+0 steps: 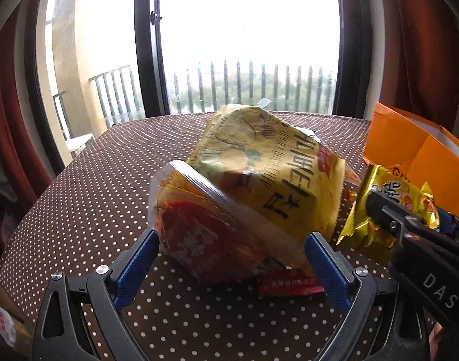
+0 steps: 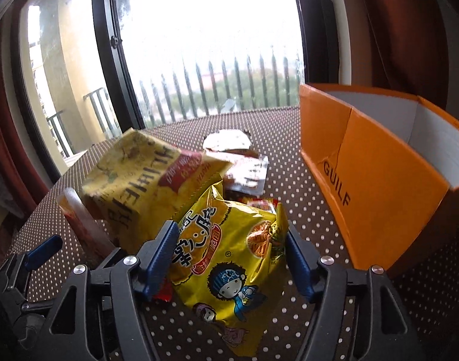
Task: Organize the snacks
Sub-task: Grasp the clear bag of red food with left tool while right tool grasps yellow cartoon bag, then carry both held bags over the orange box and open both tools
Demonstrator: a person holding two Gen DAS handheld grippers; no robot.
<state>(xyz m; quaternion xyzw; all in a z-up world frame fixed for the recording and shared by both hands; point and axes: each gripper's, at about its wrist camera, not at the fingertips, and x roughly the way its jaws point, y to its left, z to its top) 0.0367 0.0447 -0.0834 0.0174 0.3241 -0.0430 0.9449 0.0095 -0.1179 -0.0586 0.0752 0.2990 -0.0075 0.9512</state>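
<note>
My left gripper [image 1: 232,237] is shut on an orange-red packet [image 1: 199,228], its blue pads pressed against both sides. A large yellow chip bag [image 1: 268,162] leans on that packet, tilted and blurred above the table. In the right wrist view my right gripper [image 2: 228,234] is shut on a small yellow noodle-snack bag [image 2: 226,258], which crumples between the pads. From the left wrist view this small bag [image 1: 365,228] shows at the right, with the right gripper's black finger [image 1: 389,213] on it. An open orange box [image 2: 380,186] stands to the right.
The table wears a brown dotted cloth [image 2: 289,156]. Farther back on it lie a brown-and-white packet [image 2: 247,174] and a torn white wrapper [image 2: 226,140]. A red packet [image 1: 289,285] lies under the held bags. A window and red curtains stand beyond the far edge.
</note>
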